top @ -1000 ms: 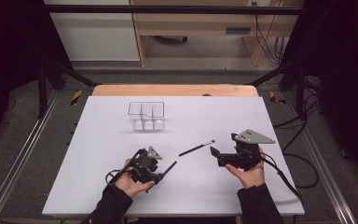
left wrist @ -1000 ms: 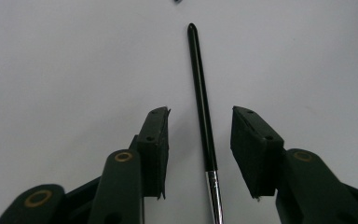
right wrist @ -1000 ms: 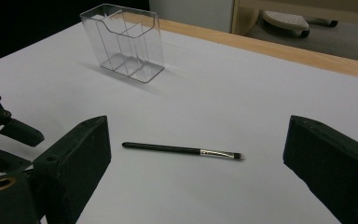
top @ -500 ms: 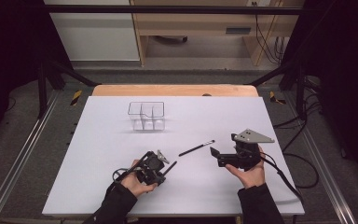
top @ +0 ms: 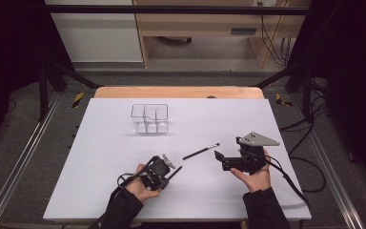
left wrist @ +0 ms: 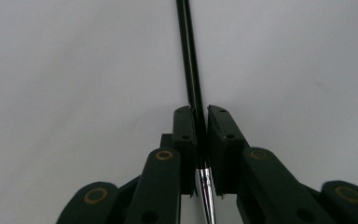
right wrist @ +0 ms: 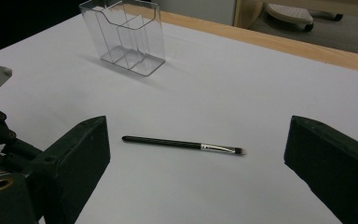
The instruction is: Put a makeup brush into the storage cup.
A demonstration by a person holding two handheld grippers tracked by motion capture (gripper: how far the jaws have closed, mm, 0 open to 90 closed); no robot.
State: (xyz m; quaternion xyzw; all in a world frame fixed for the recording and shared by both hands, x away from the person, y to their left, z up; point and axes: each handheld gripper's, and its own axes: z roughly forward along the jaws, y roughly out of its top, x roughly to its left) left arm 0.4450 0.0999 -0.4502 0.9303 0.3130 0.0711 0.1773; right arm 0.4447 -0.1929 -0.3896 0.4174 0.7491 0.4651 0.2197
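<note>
A white desk [top: 100, 191] is seen under the high view, with a clear plastic organizer [top: 150, 118] standing upright toward its far middle, divided into compartments and holding nothing that can be made out. The left claw [top: 167, 172] is held low over the near part of the desk and is clenched on a thin black brush [left wrist: 189, 65]; the handle runs straight away between the jaws, while the metal ferrule lies at the near end, behind the pads. The right claw [top: 221, 159] is held wide apart and released, grasping nothing. A second brush [right wrist: 182, 144] lies flat on the desk between the two claws, well apart from the organizer; its long axis runs slantwise in the high view, bristles toward the far right, handle tip toward the near left. Both brushes are judged light, stiff and slippery; a grip at mid-handle is judged best, away from the soft bristles.
</note>
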